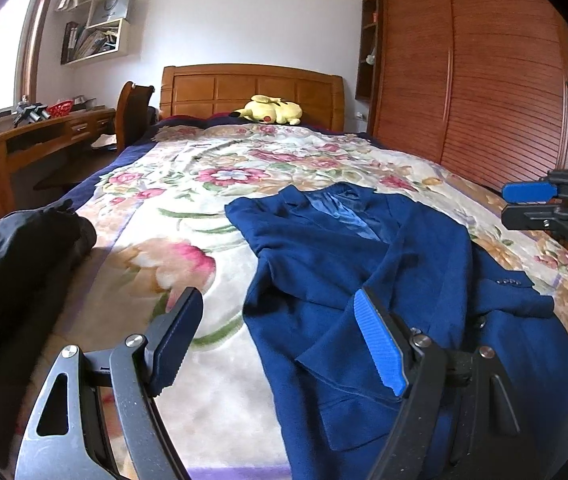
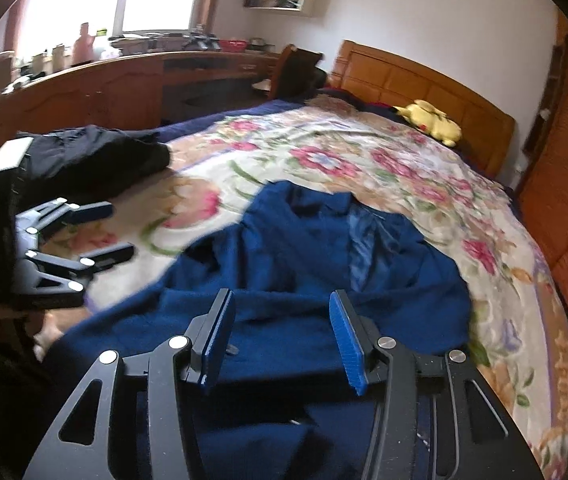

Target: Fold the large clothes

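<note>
We see a dark blue wool blazer (image 1: pixel 364 264) on the floral bedspread (image 1: pixel 188 208); above it, left gripper (image 1: pixel 280 336) and right gripper (image 2: pixel 280 336) jaws spread, seemingly empty.

At upper center you see a yellow plush toy (image 1: pixel 270 110) lying against the wooden headboard (image 1: pixel 252 90). A floral blanket (image 1: pixel 188 216) fills the middle, a desk (image 1: pixel 40 132) sits left, a slatted wardrobe (image 1: pixel 468 76) right.
</note>
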The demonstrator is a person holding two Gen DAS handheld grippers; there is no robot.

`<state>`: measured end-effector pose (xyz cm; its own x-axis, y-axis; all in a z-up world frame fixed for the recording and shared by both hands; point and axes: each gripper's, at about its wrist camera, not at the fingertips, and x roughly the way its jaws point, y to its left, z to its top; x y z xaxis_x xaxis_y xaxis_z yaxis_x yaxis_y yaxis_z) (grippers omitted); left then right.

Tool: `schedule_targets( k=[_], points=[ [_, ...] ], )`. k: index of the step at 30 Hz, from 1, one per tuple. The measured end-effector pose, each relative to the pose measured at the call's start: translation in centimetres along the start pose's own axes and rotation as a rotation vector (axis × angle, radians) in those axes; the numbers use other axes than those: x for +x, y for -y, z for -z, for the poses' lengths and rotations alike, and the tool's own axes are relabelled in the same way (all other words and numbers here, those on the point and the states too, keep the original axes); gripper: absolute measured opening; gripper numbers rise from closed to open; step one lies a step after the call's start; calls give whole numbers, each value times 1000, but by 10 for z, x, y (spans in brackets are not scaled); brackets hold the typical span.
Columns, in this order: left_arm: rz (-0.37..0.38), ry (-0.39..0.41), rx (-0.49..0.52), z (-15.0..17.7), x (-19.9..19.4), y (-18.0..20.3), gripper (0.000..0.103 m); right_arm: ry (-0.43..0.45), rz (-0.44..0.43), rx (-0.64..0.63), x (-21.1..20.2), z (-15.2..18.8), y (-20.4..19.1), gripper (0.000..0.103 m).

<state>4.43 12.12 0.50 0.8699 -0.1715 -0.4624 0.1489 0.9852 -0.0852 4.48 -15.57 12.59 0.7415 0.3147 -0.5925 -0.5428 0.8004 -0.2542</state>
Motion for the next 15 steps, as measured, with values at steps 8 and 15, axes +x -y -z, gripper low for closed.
schedule_targets(
  k=[8,15],
  points=[
    [86,-41,50,4,11,17,74,-67,98,153,29,48,49,51],
    [114,-159,108,17,33,31,59,-144,194,220,70,84,72,51]
  ],
)
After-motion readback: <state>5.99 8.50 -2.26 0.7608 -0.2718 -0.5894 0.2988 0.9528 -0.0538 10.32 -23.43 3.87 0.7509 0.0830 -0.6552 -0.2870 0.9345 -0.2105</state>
